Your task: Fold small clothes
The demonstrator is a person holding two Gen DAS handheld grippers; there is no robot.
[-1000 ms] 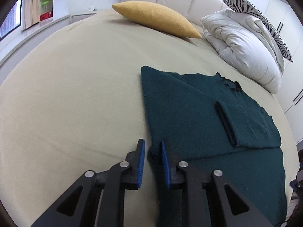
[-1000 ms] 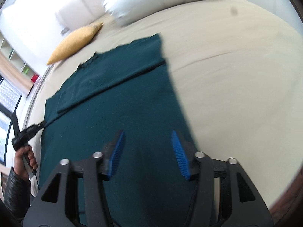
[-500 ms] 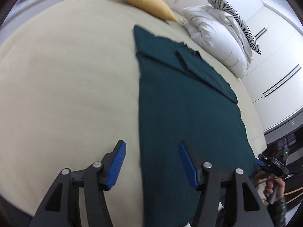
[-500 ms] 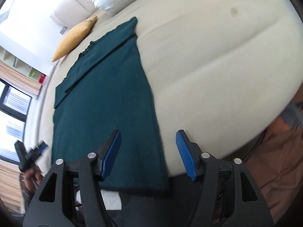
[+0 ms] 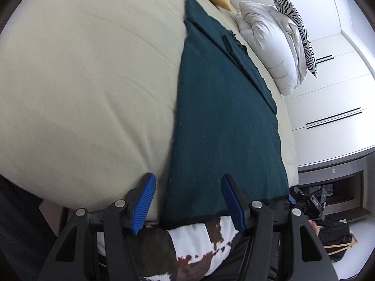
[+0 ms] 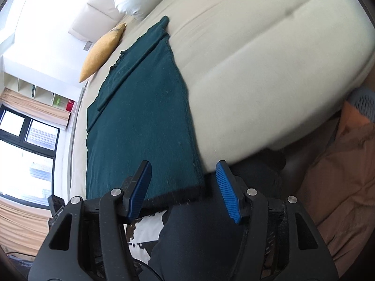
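Left wrist: one green garment, two pillows.

A mustard cushion and white duvet with a zebra-striped pillow lie on the beige bed.

Black angular frames with silver screws and ribbed blue pads are seen on each gripper; black trousers are worn by the person.
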